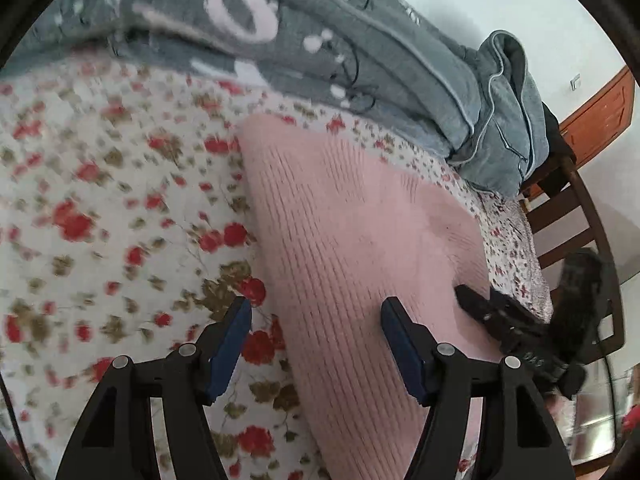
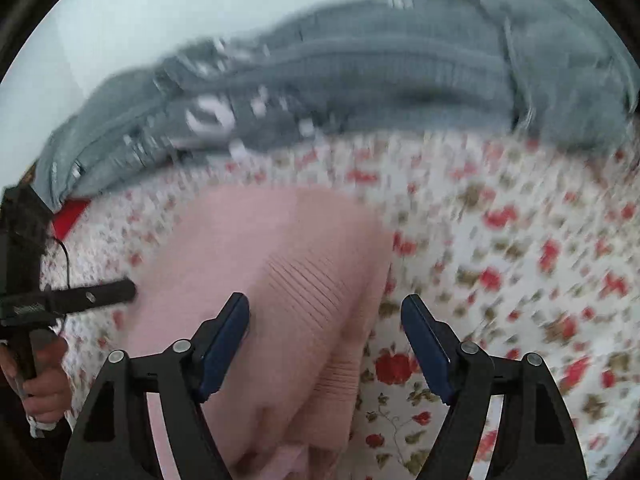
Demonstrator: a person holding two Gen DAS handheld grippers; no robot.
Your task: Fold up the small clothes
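A pink ribbed knit garment point(image 1: 352, 240) lies flat on the floral bedsheet point(image 1: 100, 200). My left gripper point(image 1: 316, 316) hangs open just above its left edge, one finger over the sheet and the other over the knit, with nothing pinched. At the garment's right side the right gripper's black finger point(image 1: 476, 304) shows. In the right wrist view my right gripper point(image 2: 326, 308) is open over the pink garment point(image 2: 272, 248) at its right edge, holding nothing. A hand point(image 2: 44, 384) holds the left gripper's finger point(image 2: 100, 292) at the garment's left side.
A grey patterned blanket point(image 1: 320, 40) is bunched along the bed's far side, with a blue-grey quilt point(image 1: 504, 120) heaped at its right end. A dark wooden slatted frame point(image 1: 568, 208) and an orange door point(image 1: 600, 112) stand beyond the bed. Something red point(image 2: 70, 216) peeks out beneath the blanket.
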